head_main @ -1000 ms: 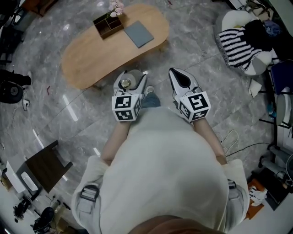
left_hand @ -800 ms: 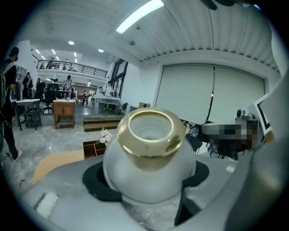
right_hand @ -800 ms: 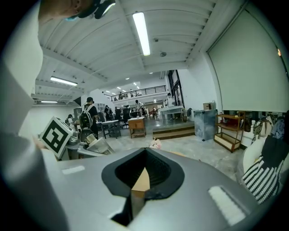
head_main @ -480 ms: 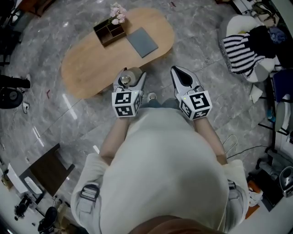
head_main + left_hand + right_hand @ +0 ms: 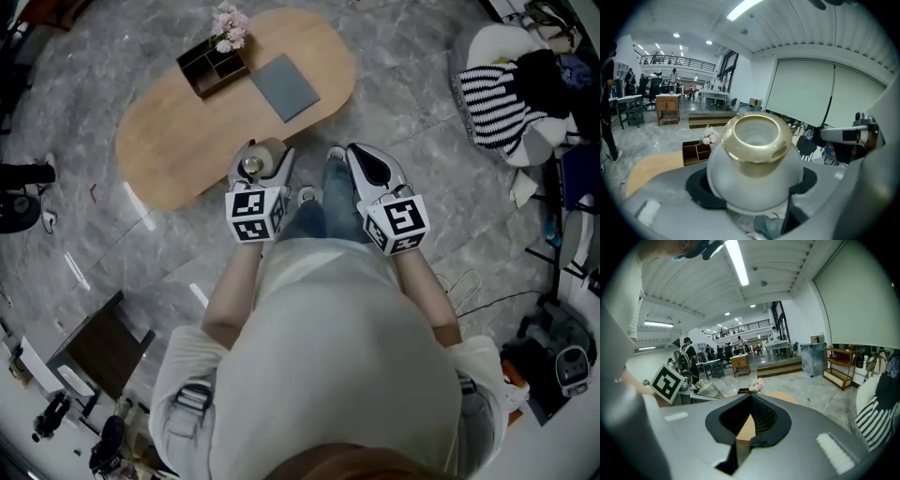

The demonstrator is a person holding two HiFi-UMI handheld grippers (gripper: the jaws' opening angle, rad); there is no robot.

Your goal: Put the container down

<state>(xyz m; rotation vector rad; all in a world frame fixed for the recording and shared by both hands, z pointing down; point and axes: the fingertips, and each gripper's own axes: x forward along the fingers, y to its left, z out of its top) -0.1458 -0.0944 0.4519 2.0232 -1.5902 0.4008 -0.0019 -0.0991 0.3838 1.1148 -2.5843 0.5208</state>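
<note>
The left claw (image 5: 260, 167) grasps the gold-rimmed white container (image 5: 754, 164) near the wooden bench's (image 5: 169, 141) near edge. The right claw (image 5: 749, 425) is clenched on nothing.

The table's (image 5: 173, 141) left and middle stretch is bare wood, open from its near edge, where the left gripper (image 5: 262, 156) hangs clamped on the container (image 5: 251, 167). At the table's far right end, a box (image 5: 214, 67) with flowers (image 5: 225, 23) and a grey pad (image 5: 284, 86) just beside it block the way.
</note>
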